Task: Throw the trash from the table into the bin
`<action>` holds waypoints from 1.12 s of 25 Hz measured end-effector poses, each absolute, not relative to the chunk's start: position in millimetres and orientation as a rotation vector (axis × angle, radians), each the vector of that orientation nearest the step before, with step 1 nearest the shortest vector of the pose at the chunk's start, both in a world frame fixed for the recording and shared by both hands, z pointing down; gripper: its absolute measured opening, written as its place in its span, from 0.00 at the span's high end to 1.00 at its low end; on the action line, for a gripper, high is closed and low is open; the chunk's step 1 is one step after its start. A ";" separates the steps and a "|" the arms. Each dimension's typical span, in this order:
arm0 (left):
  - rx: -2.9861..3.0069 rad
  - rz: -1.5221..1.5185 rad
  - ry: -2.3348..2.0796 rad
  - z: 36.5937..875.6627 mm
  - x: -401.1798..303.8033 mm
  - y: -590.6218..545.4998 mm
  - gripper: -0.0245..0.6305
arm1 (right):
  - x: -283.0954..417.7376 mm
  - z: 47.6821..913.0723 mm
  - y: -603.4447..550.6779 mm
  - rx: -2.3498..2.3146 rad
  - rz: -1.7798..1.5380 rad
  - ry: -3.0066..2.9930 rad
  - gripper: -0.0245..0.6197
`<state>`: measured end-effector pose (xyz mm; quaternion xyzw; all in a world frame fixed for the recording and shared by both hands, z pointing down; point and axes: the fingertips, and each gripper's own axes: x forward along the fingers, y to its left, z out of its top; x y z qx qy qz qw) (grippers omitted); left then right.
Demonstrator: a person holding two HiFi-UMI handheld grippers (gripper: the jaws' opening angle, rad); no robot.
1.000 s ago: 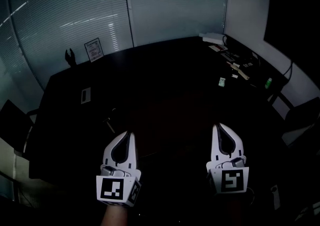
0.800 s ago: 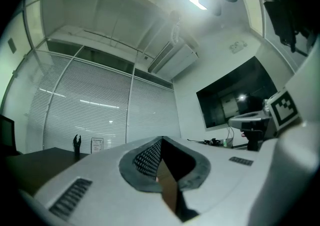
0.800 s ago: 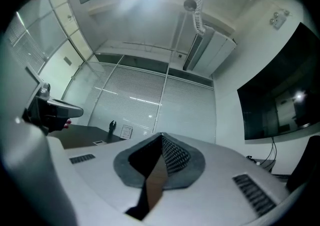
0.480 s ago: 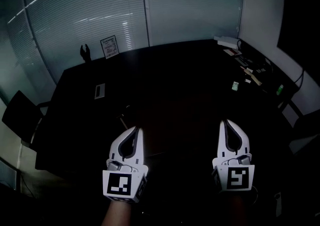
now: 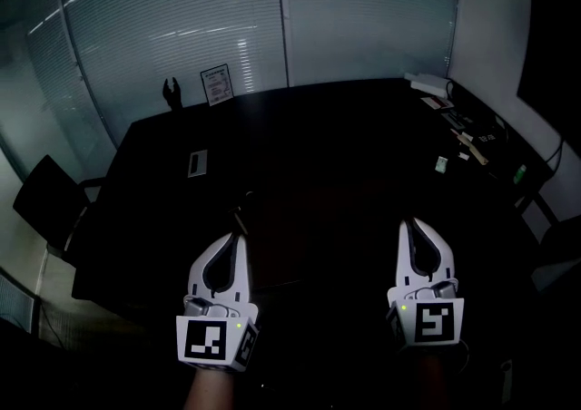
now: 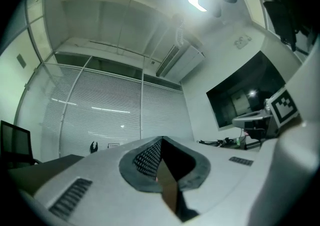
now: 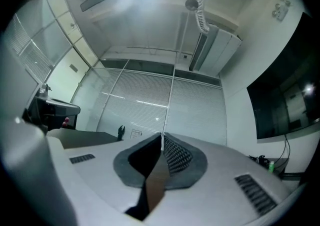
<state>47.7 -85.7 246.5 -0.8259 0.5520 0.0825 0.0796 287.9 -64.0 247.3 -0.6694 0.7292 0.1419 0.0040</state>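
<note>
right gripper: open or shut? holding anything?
Shut and empty: the right gripper shows its jaw tips touching in its own view, nothing between them.

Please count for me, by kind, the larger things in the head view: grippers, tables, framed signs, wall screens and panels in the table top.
grippers: 2, the left gripper and the right gripper, both shut and empty
table: 1
framed sign: 1
wall screen: 1
panel: 1
total: 6
</note>
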 end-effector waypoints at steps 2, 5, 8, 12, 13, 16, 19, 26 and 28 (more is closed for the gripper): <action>-2.421 0.217 1.699 247.3 19.8 -85.3 0.96 | 272.2 244.1 -70.1 -2.073 0.438 2.292 0.95; -2.358 0.205 1.771 245.0 -30.4 -85.5 0.96 | 236.0 239.5 -81.8 -2.029 0.447 2.318 0.95; -2.315 0.208 1.820 240.2 -82.4 -90.1 0.96 | 186.2 235.9 -96.2 -1.986 0.441 2.357 0.95; -2.284 0.211 1.858 232.4 -147.6 -101.9 0.96 | 122.7 227.2 -116.0 -1.950 0.440 2.382 0.95; -2.278 0.213 1.861 230.2 -162.3 -105.7 0.96 | 108.3 225.0 -121.2 -1.944 0.437 2.383 0.95; -2.261 0.220 1.868 223.5 -205.7 -118.0 0.96 | 63.2 218.2 -137.0 -1.917 0.447 2.385 0.95; -2.249 0.224 1.878 220.2 -241.8 -129.6 0.96 | 22.5 215.7 -151.8 -1.886 0.456 2.403 0.95; -2.243 0.230 1.878 220.6 -301.8 -153.7 0.96 | -38.1 215.2 -177.9 -1.880 0.456 2.402 0.95; -2.248 0.231 1.874 221.0 -314.4 -158.4 0.96 | -51.8 216.5 -183.5 -1.886 0.450 2.406 0.95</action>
